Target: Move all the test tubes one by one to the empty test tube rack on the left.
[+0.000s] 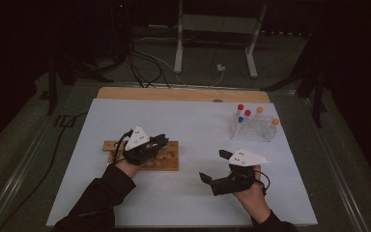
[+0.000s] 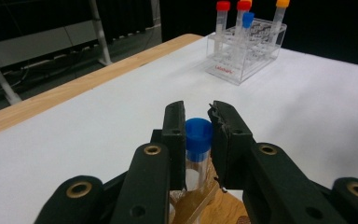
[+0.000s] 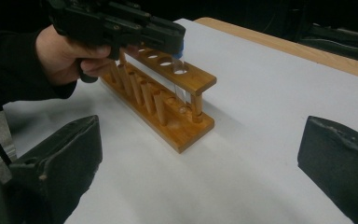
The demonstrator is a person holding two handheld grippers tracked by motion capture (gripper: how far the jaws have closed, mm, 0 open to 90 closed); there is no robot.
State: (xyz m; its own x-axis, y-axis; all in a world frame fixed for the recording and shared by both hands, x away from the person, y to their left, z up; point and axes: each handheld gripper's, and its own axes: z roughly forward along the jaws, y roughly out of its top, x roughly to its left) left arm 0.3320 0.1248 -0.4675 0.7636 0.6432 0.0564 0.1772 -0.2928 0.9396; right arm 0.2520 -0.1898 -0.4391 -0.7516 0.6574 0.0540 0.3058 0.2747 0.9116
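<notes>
A clear tube with a blue cap (image 2: 198,135) stands upright between the jaws of my left gripper (image 2: 198,109), which is shut on it just below the cap. In the right gripper view the tube's glass body (image 3: 182,91) passes down through the end hole of a wooden rack (image 3: 168,116), with the left gripper (image 3: 177,44) above that end. The high view shows the left gripper (image 1: 163,141) over the wooden rack (image 1: 166,159) at centre left. My right gripper (image 1: 212,165) rests to the rack's right, its jaws wide apart (image 3: 198,158) and holding nothing.
A clear plastic rack (image 1: 253,128) stands at the back right of the white mat (image 1: 188,121), holding several tubes with red, blue and orange caps (image 2: 247,18). A wooden table edge (image 1: 183,94) runs along the far side. Beyond it are cables and a stand.
</notes>
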